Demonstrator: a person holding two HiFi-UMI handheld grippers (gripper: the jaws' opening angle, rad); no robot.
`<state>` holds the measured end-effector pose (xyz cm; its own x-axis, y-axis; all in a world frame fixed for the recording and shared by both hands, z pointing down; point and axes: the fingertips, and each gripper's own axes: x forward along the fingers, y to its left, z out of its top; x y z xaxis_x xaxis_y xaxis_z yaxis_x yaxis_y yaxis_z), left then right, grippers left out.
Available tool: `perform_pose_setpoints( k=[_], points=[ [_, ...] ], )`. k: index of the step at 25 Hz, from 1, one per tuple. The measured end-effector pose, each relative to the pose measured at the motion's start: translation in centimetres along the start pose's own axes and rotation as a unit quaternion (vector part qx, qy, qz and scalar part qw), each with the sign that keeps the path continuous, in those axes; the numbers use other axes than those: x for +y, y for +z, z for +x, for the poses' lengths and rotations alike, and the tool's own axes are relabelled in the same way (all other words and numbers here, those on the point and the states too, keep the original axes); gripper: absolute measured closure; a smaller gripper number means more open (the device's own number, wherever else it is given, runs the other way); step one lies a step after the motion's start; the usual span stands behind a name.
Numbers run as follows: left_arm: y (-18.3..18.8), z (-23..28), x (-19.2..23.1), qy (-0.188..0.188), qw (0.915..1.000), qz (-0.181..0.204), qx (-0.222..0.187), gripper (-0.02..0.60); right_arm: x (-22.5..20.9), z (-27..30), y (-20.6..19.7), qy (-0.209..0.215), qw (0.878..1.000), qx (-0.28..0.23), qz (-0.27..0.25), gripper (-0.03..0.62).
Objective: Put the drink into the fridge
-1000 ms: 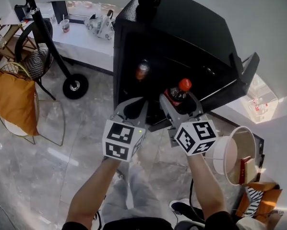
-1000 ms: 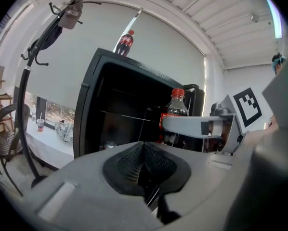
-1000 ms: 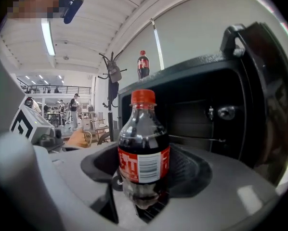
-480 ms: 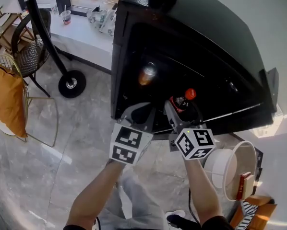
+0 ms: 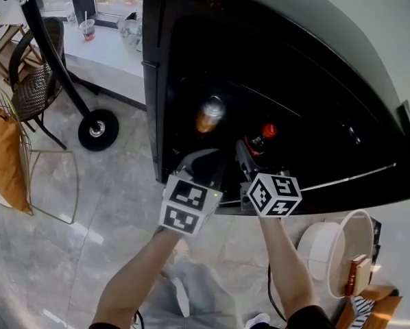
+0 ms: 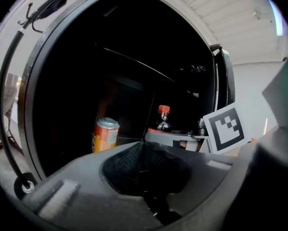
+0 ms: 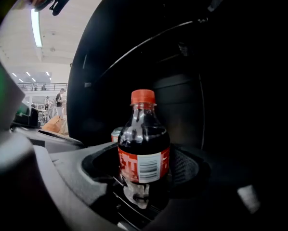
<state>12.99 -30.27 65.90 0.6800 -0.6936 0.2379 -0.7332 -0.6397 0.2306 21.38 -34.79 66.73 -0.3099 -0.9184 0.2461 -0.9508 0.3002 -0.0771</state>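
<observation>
Movement over the past second has all been down and inward. Both of the person's hands have sunk and pushed towards the tall black fridge point(image 5: 151, 101), whose open, dark inside now fills most of the head view where before it stood further off.

The right gripper point(image 5: 257, 149) is clamped on the small dark cola bottle with the red cap and red label point(image 5: 264, 137). In the right gripper view the bottle point(image 7: 144, 148) stands upright between the jaws, gripped low on its body, and the grip looks no wider or narrower than it did a moment ago. The bottle was out in front of the fridge's lower edge; now its cap shows against the black interior, just to the right of the orange drink can point(image 5: 210, 114) that is already standing inside.

The left gripper point(image 5: 203, 162) has travelled alongside, with its jaw tips brought together and nothing in the hollow between them. From its own view the can point(image 6: 105, 134) and the bottle point(image 6: 163, 119) sit ahead of it, near each other.

By my reckoning the carry is nearly done. The bottle is at the mouth of the fridge but is still carried, not yet set on a shelf. I cannot tell from here how close its base is to the shelf surface.
</observation>
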Motion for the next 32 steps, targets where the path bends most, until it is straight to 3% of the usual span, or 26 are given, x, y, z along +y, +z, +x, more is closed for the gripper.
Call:
perform_pose_setpoints(
  k=[7, 17, 25, 32],
  points=[
    [-0.7, 1.6, 1.4, -0.007, 1.0000, 0.005, -0.001, 0.578, -2.0, 3.4, -2.3, -0.022, 1.000, -0.011, -0.001, 0.287],
    [-1.7, 2.2, 1.6, -0.014, 0.9997, 0.016, 0.014, 0.578, -3.1, 5.1, -1.8, -0.042, 0.998, -0.046, -0.018, 0.286],
    [-2.0, 1.6, 1.2, -0.018, 0.9995, 0.014, 0.020, 0.579, -3.2, 5.0, -2.4, -0.027, 1.000, -0.014, 0.001, 0.272],
    [-1.1, 0.0, 0.9, -0.012, 0.9994, 0.003, 0.032, 0.578, -3.0, 3.4, -1.3, -0.039, 0.999, -0.002, 0.008, 0.272]
  ],
)
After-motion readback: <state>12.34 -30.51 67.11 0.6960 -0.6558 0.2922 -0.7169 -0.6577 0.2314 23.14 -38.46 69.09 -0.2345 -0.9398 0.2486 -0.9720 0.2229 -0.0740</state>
